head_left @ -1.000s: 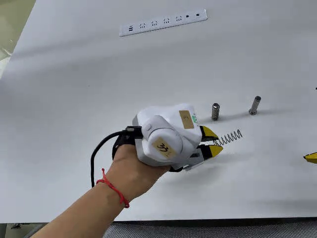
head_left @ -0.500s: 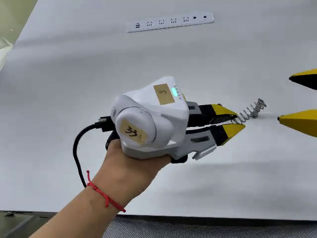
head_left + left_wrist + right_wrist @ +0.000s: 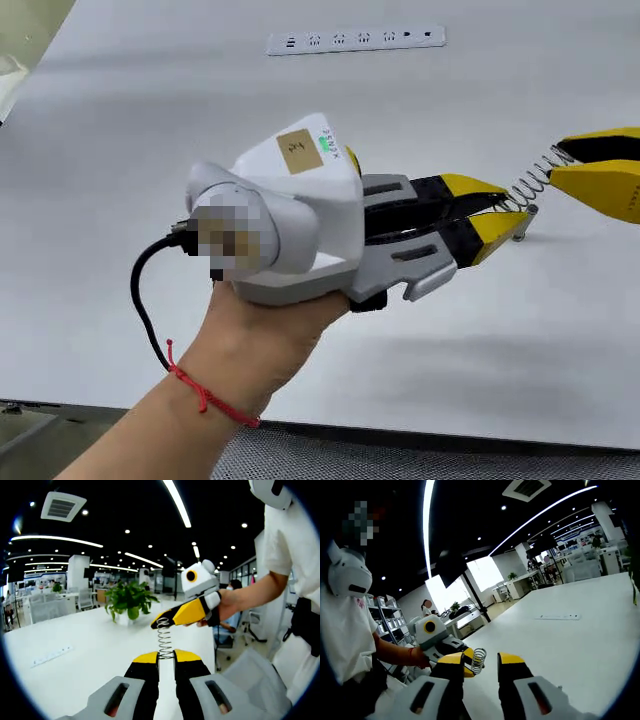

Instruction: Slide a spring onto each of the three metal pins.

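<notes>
One silver coiled metal spring [image 3: 535, 180] is clamped by the left gripper [image 3: 512, 208]; its far end is flanked by the parted jaws of the right gripper [image 3: 556, 160].

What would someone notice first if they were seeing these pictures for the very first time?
A coiled spring stretches between two yellow-tipped grippers, right of centre in the head view. The left gripper is shut on its near end, and its far end reaches the right gripper at the picture's right edge. A white power strip lies at the far side of the white table.
</notes>
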Demonstrator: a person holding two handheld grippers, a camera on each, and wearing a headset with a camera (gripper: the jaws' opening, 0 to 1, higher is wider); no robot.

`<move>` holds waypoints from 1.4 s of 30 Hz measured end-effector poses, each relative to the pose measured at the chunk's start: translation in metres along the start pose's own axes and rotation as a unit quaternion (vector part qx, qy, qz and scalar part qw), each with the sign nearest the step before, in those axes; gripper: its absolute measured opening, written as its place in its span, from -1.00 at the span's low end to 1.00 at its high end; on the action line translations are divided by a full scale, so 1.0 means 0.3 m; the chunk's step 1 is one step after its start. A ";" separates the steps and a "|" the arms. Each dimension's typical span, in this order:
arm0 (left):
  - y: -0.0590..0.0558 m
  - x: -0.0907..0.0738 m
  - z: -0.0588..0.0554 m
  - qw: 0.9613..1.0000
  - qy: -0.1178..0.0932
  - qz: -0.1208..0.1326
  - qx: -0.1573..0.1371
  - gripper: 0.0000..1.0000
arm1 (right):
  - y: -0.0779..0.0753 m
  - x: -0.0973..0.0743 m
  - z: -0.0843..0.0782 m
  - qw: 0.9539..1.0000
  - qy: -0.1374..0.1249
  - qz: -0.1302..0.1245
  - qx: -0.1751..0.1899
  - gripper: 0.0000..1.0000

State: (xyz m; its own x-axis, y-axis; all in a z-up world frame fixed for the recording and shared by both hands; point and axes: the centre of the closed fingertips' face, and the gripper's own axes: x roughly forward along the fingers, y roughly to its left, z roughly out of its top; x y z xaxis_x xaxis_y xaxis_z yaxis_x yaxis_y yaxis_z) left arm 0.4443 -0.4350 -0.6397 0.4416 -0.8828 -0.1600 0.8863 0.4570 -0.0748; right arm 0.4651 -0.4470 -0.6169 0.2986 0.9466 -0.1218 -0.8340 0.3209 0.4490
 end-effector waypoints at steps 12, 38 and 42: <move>-0.011 -0.002 0.022 1.000 -0.016 -0.003 -0.005 -0.79 | 0.043 0.021 0.012 1.000 -0.007 0.018 0.012 -0.73; -0.045 0.005 0.021 1.000 -0.013 -0.025 -0.006 -0.79 | 0.114 0.039 0.005 0.987 0.086 0.032 -0.133 -0.76; -0.050 0.002 0.018 1.000 -0.013 -0.027 -0.003 -0.79 | 0.119 0.041 0.001 0.984 0.101 0.036 -0.145 -0.76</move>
State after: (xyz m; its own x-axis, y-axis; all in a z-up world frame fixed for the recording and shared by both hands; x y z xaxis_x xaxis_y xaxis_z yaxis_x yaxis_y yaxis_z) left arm 0.4321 -0.4429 -0.6333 0.3964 -0.9087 -0.1307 0.9083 0.4089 -0.0885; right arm 0.4392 -0.4241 -0.6022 0.1606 0.9448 -0.2855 -0.9554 0.2215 0.1956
